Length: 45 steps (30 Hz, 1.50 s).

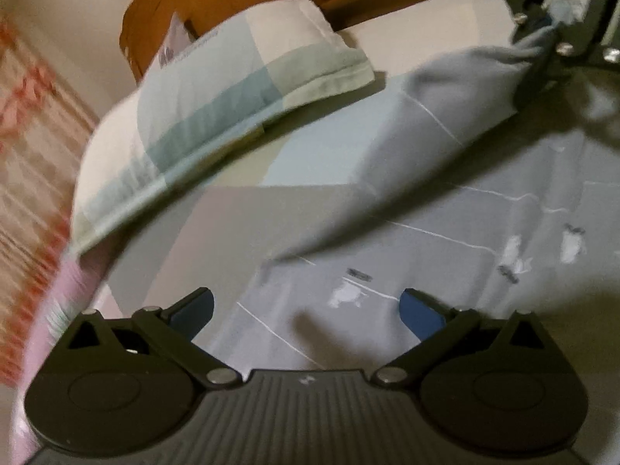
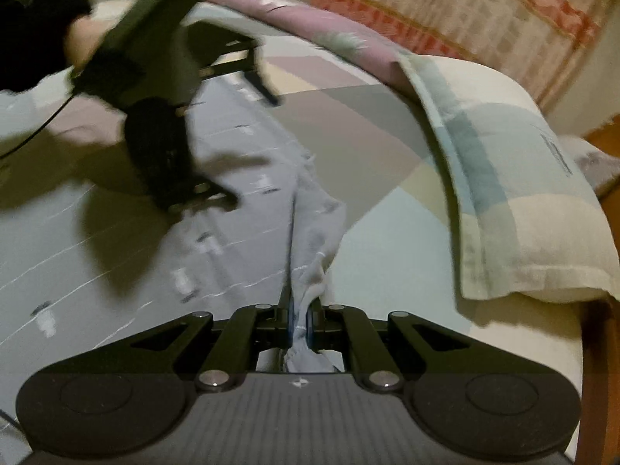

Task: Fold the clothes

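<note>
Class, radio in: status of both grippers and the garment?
Left gripper open, empty. Right gripper shut on garment corner, lifted. Pillow alongside, clear.

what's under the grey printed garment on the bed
The grey printed garment lies on a colour-block bedsheet, which shows past its edge near the pillow. The sheet directly beneath the cloth is covered. The right gripper pinches one end.

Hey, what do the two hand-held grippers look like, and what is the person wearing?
Each hand-held gripper, left and right, has a black ribbed body, round side discs, silver pivot screws and blue finger pads. A thin dark cable trails from the left one. The sleeve looks black.
</note>
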Each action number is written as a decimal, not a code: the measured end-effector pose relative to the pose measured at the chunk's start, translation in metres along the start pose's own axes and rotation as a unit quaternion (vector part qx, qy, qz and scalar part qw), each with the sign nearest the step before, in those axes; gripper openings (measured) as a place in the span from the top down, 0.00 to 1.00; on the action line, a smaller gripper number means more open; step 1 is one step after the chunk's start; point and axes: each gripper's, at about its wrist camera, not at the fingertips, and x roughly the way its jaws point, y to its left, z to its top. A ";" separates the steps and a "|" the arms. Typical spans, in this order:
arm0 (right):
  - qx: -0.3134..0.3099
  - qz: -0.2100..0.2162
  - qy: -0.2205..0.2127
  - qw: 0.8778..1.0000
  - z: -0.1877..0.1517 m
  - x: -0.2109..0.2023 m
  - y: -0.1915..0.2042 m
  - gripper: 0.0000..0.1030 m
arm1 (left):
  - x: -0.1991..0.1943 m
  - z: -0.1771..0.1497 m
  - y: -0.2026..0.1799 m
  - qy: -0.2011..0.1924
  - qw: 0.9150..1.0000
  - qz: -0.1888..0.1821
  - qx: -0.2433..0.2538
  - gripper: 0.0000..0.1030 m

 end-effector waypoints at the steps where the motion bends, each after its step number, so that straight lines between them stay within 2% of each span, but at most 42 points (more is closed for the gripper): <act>1: -0.006 0.000 0.000 1.000 0.000 -0.001 0.004 0.93 | 0.002 0.002 0.000 -0.004 1.000 0.002 0.009 0.01; 7: -0.013 -0.008 -0.011 1.000 0.000 -0.015 0.013 0.93 | 0.014 0.013 0.002 -0.008 1.000 0.011 0.023 0.01; 13: 0.047 0.003 -0.034 0.998 -0.002 -0.037 -0.006 0.93 | 0.011 0.015 0.007 -0.028 0.999 0.027 0.015 0.01; 17: 0.035 0.005 -0.030 0.999 -0.008 -0.044 -0.002 0.93 | 0.015 0.014 0.010 -0.020 0.999 0.045 0.023 0.01; 21: 0.019 0.007 -0.019 1.000 -0.014 -0.046 0.006 0.93 | 0.014 0.003 0.000 -0.018 0.992 0.077 0.098 0.14; 25: 0.023 0.015 -0.015 1.000 -0.019 -0.046 0.009 0.93 | 0.013 -0.015 -0.013 -0.027 0.972 0.118 0.201 0.18; 28: 0.026 0.020 -0.014 0.999 -0.021 -0.047 0.009 0.93 | 0.018 -0.031 -0.021 -0.032 0.958 0.123 0.257 0.28; 29: 0.026 0.021 -0.013 0.999 -0.022 -0.047 0.010 0.93 | 0.018 -0.034 -0.023 -0.035 0.956 0.119 0.264 0.34; 30: 0.026 0.022 -0.011 0.999 -0.023 -0.047 0.010 0.93 | 0.019 -0.035 -0.023 -0.039 0.957 0.115 0.265 0.38; 34: 0.030 0.027 -0.002 0.999 -0.028 -0.045 0.012 0.93 | 0.021 -0.038 -0.024 -0.053 0.957 0.109 0.264 0.40; 35: 0.031 0.028 0.001 0.999 -0.029 -0.045 0.012 0.93 | 0.020 -0.040 -0.025 -0.056 0.957 0.109 0.264 0.44; 37: 0.033 0.031 0.006 0.999 -0.031 -0.043 0.014 0.93 | 0.019 -0.045 -0.034 -0.059 0.951 0.109 0.282 0.61; 39: 0.036 0.034 0.009 0.999 -0.033 -0.041 0.015 0.93 | 0.019 -0.052 -0.046 -0.056 0.944 0.103 0.308 0.96; 40: 0.037 0.035 0.011 0.999 -0.034 -0.040 0.015 0.93 | 0.021 -0.054 -0.051 -0.050 0.944 0.099 0.311 1.00; 43: 0.038 0.037 0.014 0.998 -0.035 -0.039 0.017 0.93 | 0.021 -0.052 -0.050 -0.043 0.950 0.101 0.292 1.00; 45: 0.035 0.031 0.017 0.999 -0.035 -0.038 0.017 0.93 | 0.018 -0.048 -0.049 -0.035 0.949 0.101 0.298 1.00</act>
